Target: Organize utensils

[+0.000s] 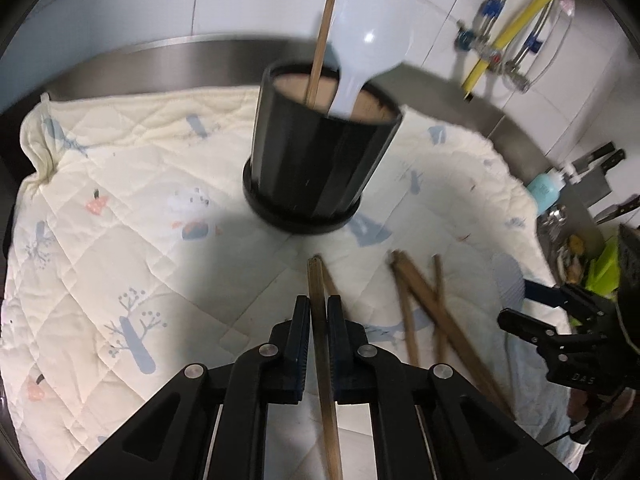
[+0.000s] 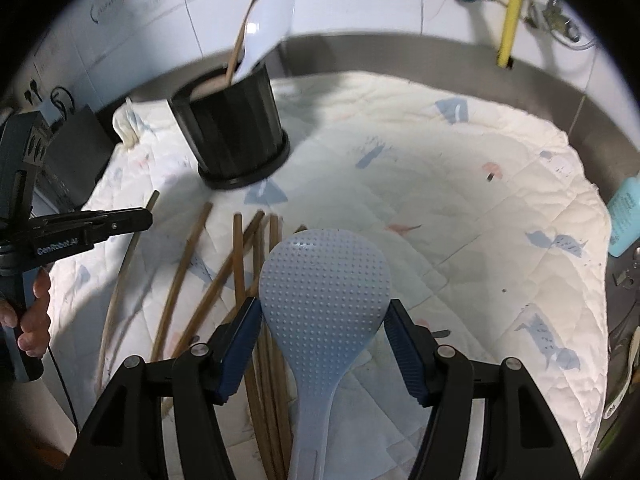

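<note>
A black ribbed utensil holder [image 1: 316, 156] stands on a quilted cloth [image 1: 120, 200], holding a white rice paddle [image 1: 372, 44] and one chopstick [image 1: 322, 44]. It also shows in the right wrist view [image 2: 236, 132]. My left gripper [image 1: 319, 312] is shut on a brown chopstick [image 1: 322, 344], a short way in front of the holder. Several loose chopsticks [image 1: 424, 308] lie to its right. My right gripper [image 2: 324, 320] is open, its jaws on either side of a pale blue rice paddle [image 2: 324, 292] that lies over several chopsticks [image 2: 240, 272]. The left gripper [image 2: 136, 220] shows at the left.
A steel rim [image 1: 160, 60] and white tiled wall run behind the cloth. A yellow pipe [image 1: 516, 28] with valves is at the back right. A blue bottle [image 2: 626, 216], knives [image 1: 600, 168] and sink clutter sit at the right edge. A dark box [image 2: 76, 152] is at the left.
</note>
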`<state>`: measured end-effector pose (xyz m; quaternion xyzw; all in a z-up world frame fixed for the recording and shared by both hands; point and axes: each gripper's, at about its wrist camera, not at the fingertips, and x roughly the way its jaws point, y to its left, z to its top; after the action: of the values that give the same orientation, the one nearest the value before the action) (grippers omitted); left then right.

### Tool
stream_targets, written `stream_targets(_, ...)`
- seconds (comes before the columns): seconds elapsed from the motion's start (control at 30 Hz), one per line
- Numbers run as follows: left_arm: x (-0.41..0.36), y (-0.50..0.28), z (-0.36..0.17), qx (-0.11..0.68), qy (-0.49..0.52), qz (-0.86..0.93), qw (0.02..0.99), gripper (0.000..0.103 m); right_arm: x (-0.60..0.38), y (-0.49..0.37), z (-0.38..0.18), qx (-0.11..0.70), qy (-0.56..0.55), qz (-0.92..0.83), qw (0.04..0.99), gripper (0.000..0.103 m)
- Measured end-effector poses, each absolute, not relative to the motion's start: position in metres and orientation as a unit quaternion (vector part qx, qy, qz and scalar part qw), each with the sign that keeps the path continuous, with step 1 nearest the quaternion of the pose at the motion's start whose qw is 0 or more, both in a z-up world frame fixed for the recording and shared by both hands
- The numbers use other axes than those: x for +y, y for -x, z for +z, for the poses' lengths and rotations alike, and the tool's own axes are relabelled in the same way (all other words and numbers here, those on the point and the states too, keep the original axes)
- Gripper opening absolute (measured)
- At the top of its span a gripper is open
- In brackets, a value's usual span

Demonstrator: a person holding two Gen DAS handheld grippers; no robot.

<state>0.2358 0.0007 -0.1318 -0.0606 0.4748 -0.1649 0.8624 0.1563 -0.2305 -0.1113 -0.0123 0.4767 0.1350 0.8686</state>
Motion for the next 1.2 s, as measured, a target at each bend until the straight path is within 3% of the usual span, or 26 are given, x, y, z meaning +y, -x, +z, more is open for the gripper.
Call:
stream_targets(0.53, 0.025, -0.19, -0.037, 0.373, 0.084, -0.176, 0.907, 0.008, -0.242, -0.114, -0.074, 0.385, 0.028, 0.108, 0.916, 0.07)
stream_targets(1.0, 0.024, -0.217, 0.051, 0.278, 0.088, -0.18, 0.939, 0.007, -0.245, -0.116, -0.046, 0.346, 0.021, 0.091, 0.933, 0.069)
stream_targets(1.03, 0.024, -0.222, 0.06, 0.267, 0.084, -0.176, 0.944, 0.007, -0.245, -0.117, -0.045, 0.345, 0.019, 0.09, 0.934, 0.068)
stream_targets(1.07, 0.025, -0.226, 0.068, 0.26, 0.084, -0.175, 0.946, 0.007, -0.245, -0.12, -0.042, 0.343, 0.018, 0.087, 0.935, 0.057)
stream_targets(1.1, 0.025, -0.23, 0.072, 0.255, 0.085, -0.175, 0.947, 0.007, -0.246, -0.123, -0.041, 0.347, 0.013, 0.088, 0.934, 0.038)
stream_targets(1.2, 0.026, -0.243, 0.095, 0.231, 0.084, -0.175, 0.953, 0.007, -0.251, -0.134, -0.038, 0.357, -0.012, 0.084, 0.93, 0.037)
